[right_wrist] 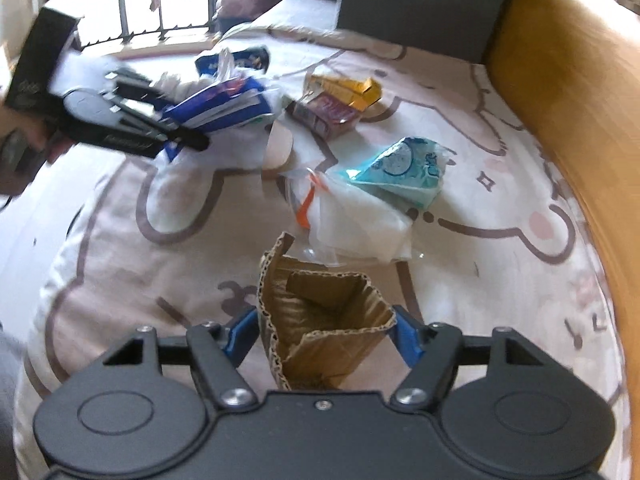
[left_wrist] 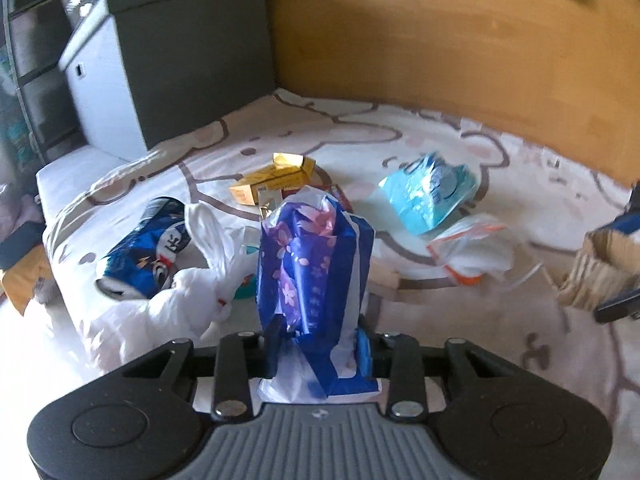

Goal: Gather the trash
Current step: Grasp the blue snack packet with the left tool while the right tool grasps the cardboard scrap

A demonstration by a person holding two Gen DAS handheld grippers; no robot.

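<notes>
My left gripper point(left_wrist: 318, 334) is shut on a crumpled blue and purple flowered wrapper point(left_wrist: 312, 264), held above the bed; it shows in the right wrist view point(right_wrist: 224, 106) too. My right gripper point(right_wrist: 326, 330) is shut on a piece of corrugated cardboard point(right_wrist: 324, 320), also seen at the right edge of the left wrist view point(left_wrist: 600, 268). On the bed lie a crushed blue can point(left_wrist: 144, 248), a white plastic bag point(left_wrist: 204, 280), a yellow carton point(left_wrist: 276, 180), a light blue packet point(left_wrist: 430, 192) and a clear zip bag point(left_wrist: 468, 256).
The bed has a white sheet with brown cartoon outlines point(right_wrist: 500, 208). A wooden headboard point(left_wrist: 460, 48) runs along the far side. A dark grey box point(left_wrist: 192, 56) stands at the far left corner. A window with bars point(right_wrist: 160, 4) is beyond the bed.
</notes>
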